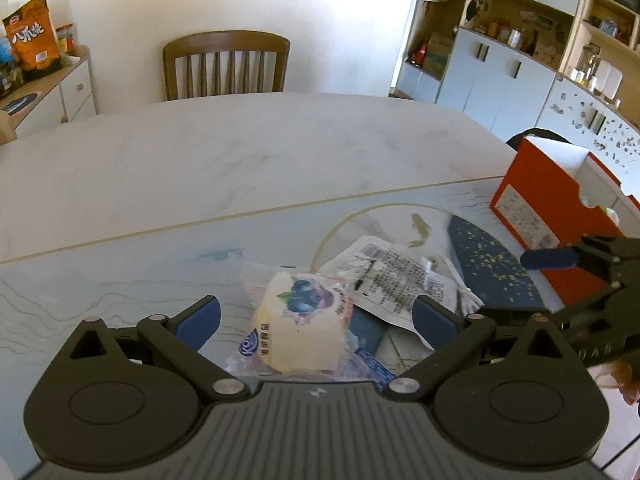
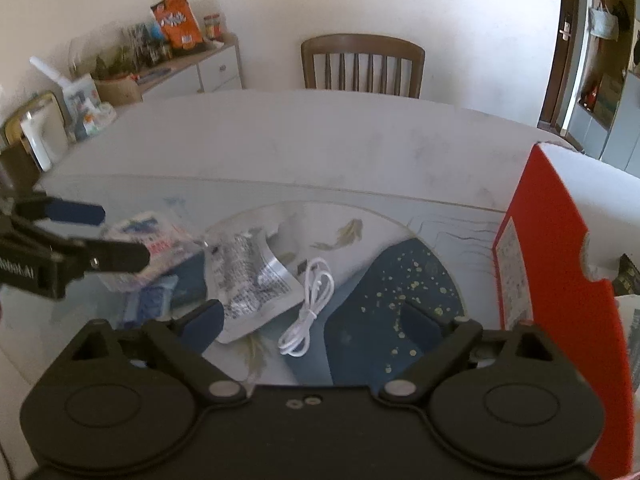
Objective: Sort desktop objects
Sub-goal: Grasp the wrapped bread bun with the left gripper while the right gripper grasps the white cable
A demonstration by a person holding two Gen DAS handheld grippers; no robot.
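The red box stood open at the right edge of the table; its contents were too hidden to tell. The left gripper, jaws wide, straddled the bun without touching. The right gripper hung released above the cable, beside a silver packet.

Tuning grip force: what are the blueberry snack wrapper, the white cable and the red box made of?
Snack wrapper: thin clear plastic film, glossy, crinkled at the edges. Cable: smooth white plastic or rubber sheath, looped in a limp coil. Red box: likely matte cardboard, with flat stiff panels and a cut notch.
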